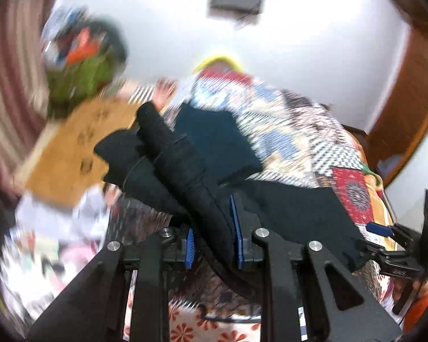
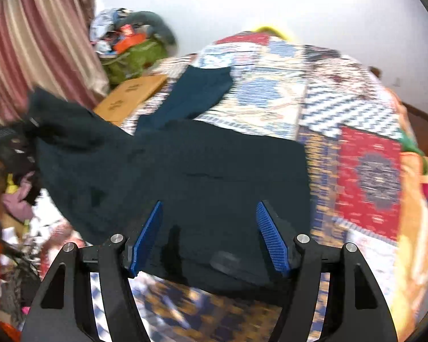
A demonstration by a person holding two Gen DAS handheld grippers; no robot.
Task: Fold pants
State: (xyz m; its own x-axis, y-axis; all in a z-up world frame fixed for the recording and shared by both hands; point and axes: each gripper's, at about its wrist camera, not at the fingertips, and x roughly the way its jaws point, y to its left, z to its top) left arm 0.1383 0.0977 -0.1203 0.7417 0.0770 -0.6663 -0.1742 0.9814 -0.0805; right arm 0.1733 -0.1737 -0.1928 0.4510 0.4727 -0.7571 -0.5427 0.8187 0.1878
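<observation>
Dark navy pants lie on a patchwork quilt on a bed. My left gripper is shut on a bunched fold of the pants and holds it lifted above the bed. My right gripper is open, its blue pads on either side of the pants' near edge, resting over the cloth. The right gripper also shows at the right edge of the left wrist view, by the pants' other end. The far part of the pants stretches flat towards the wall.
The patchwork quilt covers the bed. A brown cardboard box and a green bag with piled clothes stand at the bed's left. Striped curtains hang at the left. A white wall is behind the bed.
</observation>
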